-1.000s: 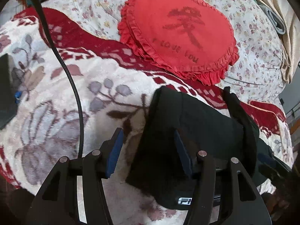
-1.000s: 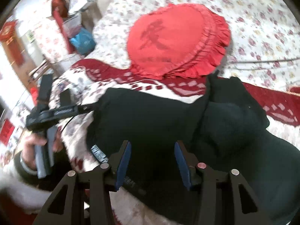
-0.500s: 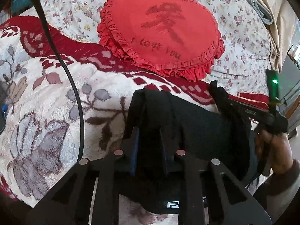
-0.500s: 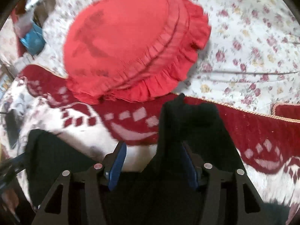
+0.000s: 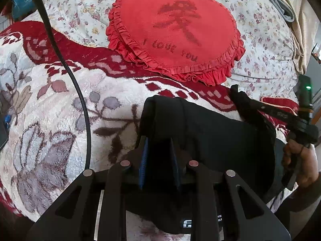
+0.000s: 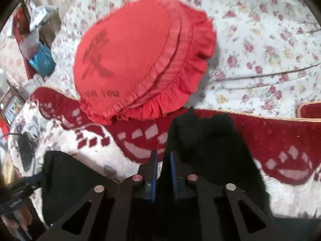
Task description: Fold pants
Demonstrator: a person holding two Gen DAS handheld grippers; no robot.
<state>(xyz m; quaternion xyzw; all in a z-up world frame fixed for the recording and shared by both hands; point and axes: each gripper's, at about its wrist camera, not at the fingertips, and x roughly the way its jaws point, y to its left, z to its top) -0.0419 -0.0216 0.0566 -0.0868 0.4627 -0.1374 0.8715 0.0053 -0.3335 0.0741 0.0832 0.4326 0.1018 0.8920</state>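
Black pants [image 5: 210, 132] lie partly folded on a floral blanket on the bed. My left gripper [image 5: 158, 146] is shut on the left folded edge of the pants. My right gripper [image 6: 162, 156] is shut on the right end of the pants [image 6: 204, 140], which bunches up above its fingers. In the left wrist view the right gripper [image 5: 250, 106] shows at the pants' far right corner, with the hand holding it.
A red heart-shaped frilled cushion [image 5: 176, 30] lies just beyond the pants on a flowered sheet [image 5: 260, 40]. A black cable [image 5: 80, 96] runs across the blanket [image 5: 50, 100] on the left. Bags and furniture [image 6: 40, 54] stand beside the bed.
Both grippers have closed from open onto the pants. The right gripper moved to the right end of the pants, whose fabric now stands bunched in its jaws.
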